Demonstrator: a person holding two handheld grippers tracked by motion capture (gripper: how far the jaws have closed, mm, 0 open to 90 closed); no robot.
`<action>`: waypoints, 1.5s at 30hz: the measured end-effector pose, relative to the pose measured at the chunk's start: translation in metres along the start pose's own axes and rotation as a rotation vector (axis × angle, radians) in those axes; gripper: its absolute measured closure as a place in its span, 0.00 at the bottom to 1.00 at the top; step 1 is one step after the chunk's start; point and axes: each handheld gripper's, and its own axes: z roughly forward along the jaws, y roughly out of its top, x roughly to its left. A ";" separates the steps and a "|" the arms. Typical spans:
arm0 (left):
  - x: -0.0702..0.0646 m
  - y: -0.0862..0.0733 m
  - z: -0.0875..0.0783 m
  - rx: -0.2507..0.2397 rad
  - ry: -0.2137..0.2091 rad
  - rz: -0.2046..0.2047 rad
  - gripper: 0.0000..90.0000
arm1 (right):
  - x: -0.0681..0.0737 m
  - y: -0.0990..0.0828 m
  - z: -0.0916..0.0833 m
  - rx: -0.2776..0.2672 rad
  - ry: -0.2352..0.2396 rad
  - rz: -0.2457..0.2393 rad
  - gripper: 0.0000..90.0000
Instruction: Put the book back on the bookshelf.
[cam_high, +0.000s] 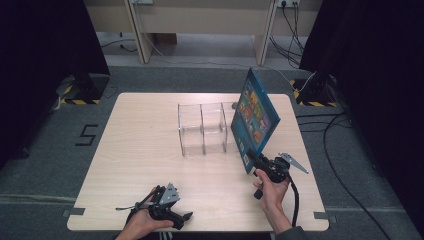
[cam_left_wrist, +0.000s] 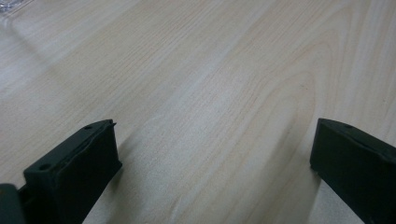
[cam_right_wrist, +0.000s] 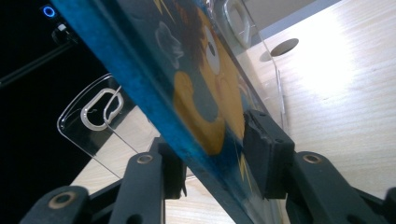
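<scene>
Blue and thin, the picture book (cam_high: 256, 116) is held up in the air by its lower corner, tilted, above the 3 o'clock end of the clear acrylic organizer (cam_high: 205, 129) that stands at the middle of the wooden table (cam_high: 125, 165). In the right gripper view the two black pads (cam_right_wrist: 266, 154) of the right gripper (cam_high: 255, 159) press on both faces of the book (cam_right_wrist: 196, 93), so it is pinched there near its edge.

I think the main risk is that the book turns in the grip. It is held only at one corner, most of it stands high above the jaws, and the cover looks smooth, so it may swing down or slip out. A second risk: if the book comes down tilted, its edge may meet a divider (cam_right_wrist: 100, 112) of the organizer and not a slot, and the light organizer may be pushed along the table.

The right hand (cam_high: 270, 192) comes in from 6 o'clock, at the right of the high view, with the gripper pointing toward 11 o'clock and upward. The left hand (cam_high: 145, 222) rests low near the 6 o'clock edge, well apart from the organizer. The left gripper (cam_high: 170, 205) has its jaws spread wide with only bare wood between them.
</scene>
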 end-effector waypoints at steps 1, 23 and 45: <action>0.000 0.000 0.000 0.000 0.001 0.000 0.00 | 0.000 -0.001 0.000 0.002 -0.007 0.000 0.66; -0.001 0.000 0.000 0.004 -0.002 0.003 0.00 | 0.006 0.004 -0.026 0.033 -0.006 -0.106 0.42; 0.000 0.000 0.000 0.010 -0.007 0.007 0.00 | 0.001 0.001 -0.056 0.078 -0.022 -0.221 0.38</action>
